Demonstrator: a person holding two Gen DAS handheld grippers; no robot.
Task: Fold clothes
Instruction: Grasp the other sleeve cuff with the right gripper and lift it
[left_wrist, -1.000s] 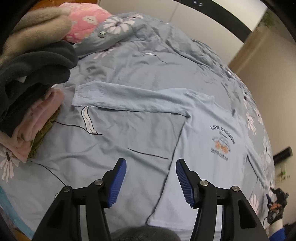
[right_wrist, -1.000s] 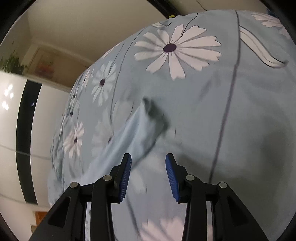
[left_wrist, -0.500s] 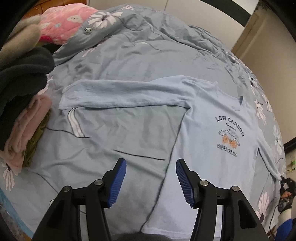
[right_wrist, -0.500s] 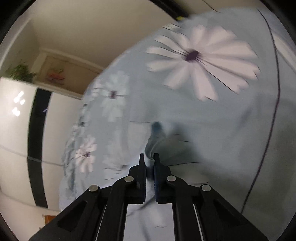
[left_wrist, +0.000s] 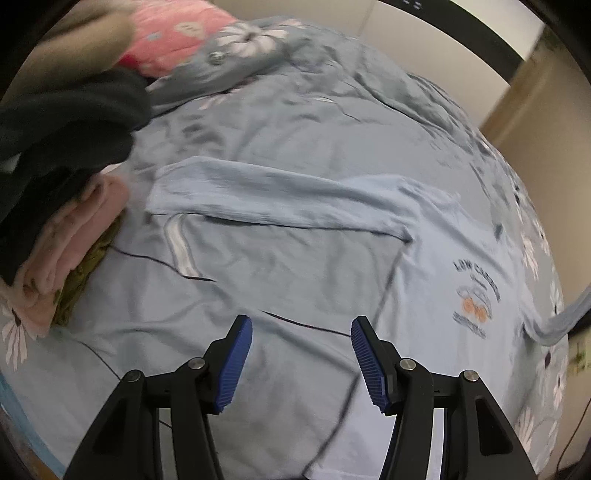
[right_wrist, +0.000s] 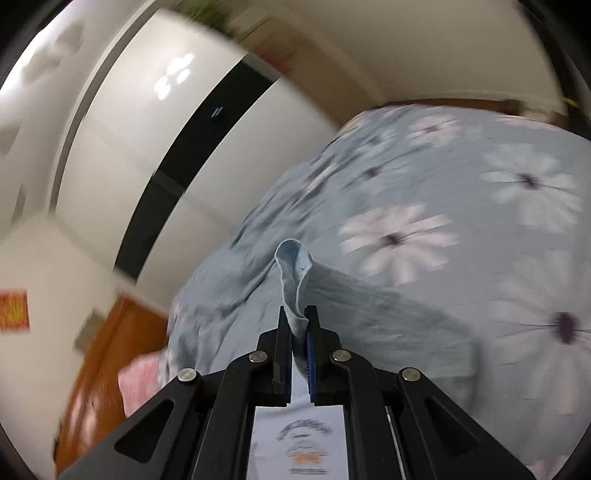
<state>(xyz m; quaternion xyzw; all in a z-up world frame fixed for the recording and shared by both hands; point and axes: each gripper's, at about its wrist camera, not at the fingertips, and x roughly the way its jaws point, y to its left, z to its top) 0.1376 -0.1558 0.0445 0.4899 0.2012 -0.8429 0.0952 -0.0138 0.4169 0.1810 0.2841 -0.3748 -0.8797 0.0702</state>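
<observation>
Bed (left_wrist: 295, 147): wide, softly rumpled cover of grey-blue woven cotton, printed with white daisies and thin dark stems. Shirt (left_wrist: 424, 288): pale blue long-sleeved knit, spread face up across cover, chest print reading "LOW CARBON" over small orange motif; near sleeve lying straight and flat toward stack, lightly crinkled. Stack (left_wrist: 55, 206): folded fleece and knits at left, black over pink over olive, plump and matte. Far sleeve (right_wrist: 295, 273): a second ago flat on cover between parted jaws, now raised off it, cuff end curled into open loop above fingertips, length trailing in taut ridge back to shirt; seen at right edge of left view as lifted band. Reading: pick-up complete, sleeve ready for carrying inward across chest as first fold. Right gripper (right_wrist: 299, 321): black frame, ribbed blue pads, clamped tight on sleeve cuff. Left gripper (left_wrist: 301, 363): same build, jaws parted about halfway, nothing between, hovering over cover just beside shirt's side seam.
</observation>
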